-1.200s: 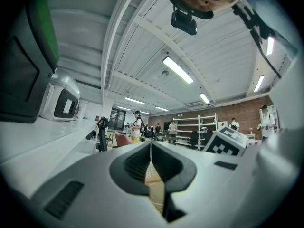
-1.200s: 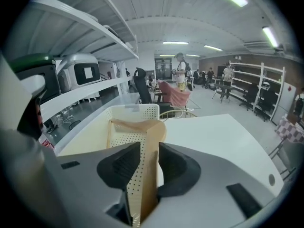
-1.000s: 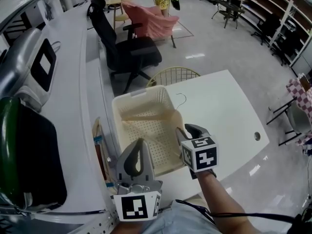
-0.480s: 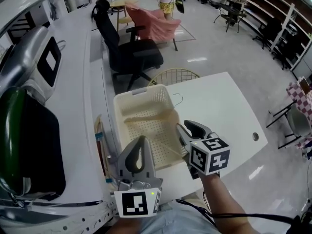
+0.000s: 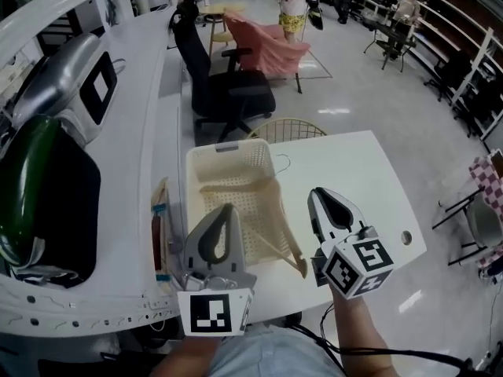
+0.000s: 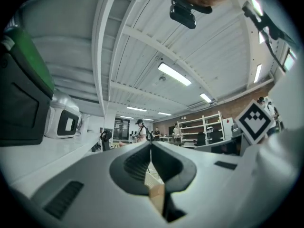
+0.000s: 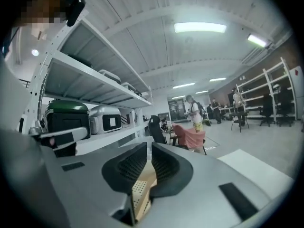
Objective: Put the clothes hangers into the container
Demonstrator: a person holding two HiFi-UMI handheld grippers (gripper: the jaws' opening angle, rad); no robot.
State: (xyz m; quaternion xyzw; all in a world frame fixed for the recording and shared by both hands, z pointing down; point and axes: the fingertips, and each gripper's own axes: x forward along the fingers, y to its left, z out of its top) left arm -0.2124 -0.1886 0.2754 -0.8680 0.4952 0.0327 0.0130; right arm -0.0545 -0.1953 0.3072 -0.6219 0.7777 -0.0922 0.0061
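**Right gripper lifts clear, hanger not quite home**

Up comes the right gripper (image 5: 318, 196), off the container's (image 5: 192, 181) right rim where it sat a second ago and now well above the worktop (image 5: 357, 167). Its jaws have just been closing. They stand all but pressed together, and its own view shows nothing between them. The left gripper (image 5: 226, 210) hovers at the container's near edge, jaws pressed together too, and empty.

So where's the hanger (image 5: 236, 187)? It's the wooden one, lying across the perforated container. One arm is down on the floor of it, and the wire hook (image 5: 283, 163) peeks over the far right rim. The other arm seems to run along the right wall, its near tip poking out past the near right corner. I'd call that in, but not seated.

To finish this step cleanly, I'd go for the stray tip and leave the hook alone. Come down beside it with the jaws together and push it inward and down until it drops below the rim. Steadying the near rim with the left gripper should stop the light container sliding. Pushing at the hook end risks levering the whole hanger out over the far side.
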